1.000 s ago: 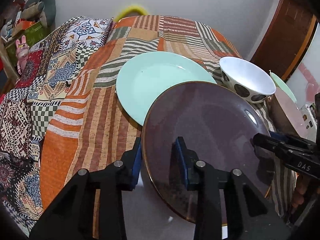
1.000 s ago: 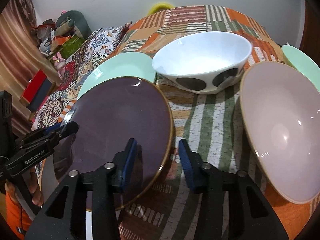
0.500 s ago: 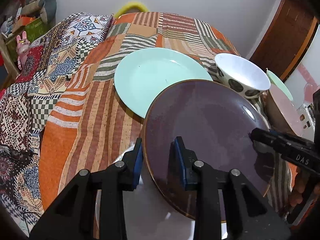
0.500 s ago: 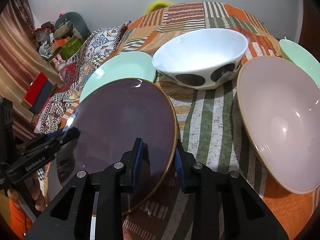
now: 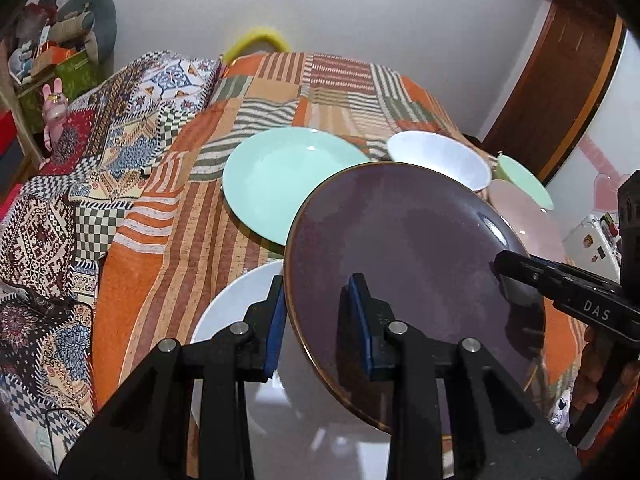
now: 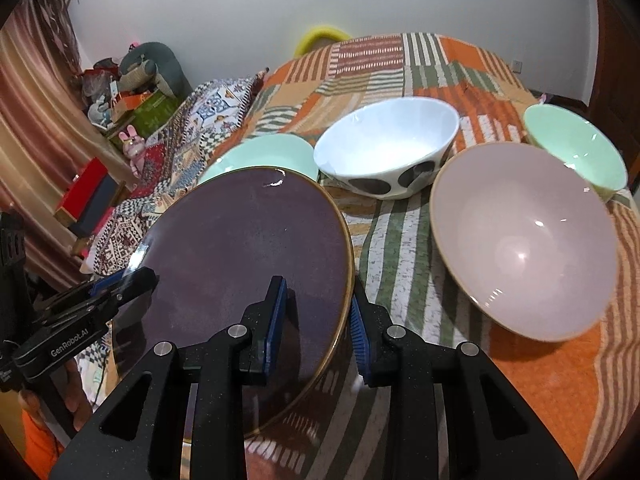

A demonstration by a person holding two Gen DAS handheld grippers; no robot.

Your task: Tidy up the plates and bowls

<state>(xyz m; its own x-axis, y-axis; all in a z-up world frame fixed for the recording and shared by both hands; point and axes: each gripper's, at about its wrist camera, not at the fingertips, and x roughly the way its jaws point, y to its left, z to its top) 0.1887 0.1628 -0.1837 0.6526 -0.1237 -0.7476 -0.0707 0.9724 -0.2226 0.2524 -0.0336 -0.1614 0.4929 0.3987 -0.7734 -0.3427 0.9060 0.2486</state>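
A dark purple plate [image 5: 412, 240] with a gold rim is held off the bed by both grippers. My left gripper [image 5: 318, 320] is shut on its left edge, and my right gripper [image 6: 316, 320] is shut on its right edge; the plate also shows in the right wrist view [image 6: 240, 264]. A white plate [image 5: 240, 312] lies under it. A mint plate [image 5: 276, 184] lies behind. A white bowl with dark spots [image 6: 384, 148], a pink bowl [image 6: 524, 248] and a mint bowl [image 6: 572, 144] stand to the right.
Everything rests on a patchwork bedspread [image 5: 168, 216] in orange, green and brown. A patterned quilt [image 5: 60, 200] lies at the left. Toys and boxes [image 5: 60, 60] stand at the far left. A wooden door [image 5: 560, 80] is at the right.
Both grippers closed on the purple plate's edges and lifted it. The white plate under it has come into view.
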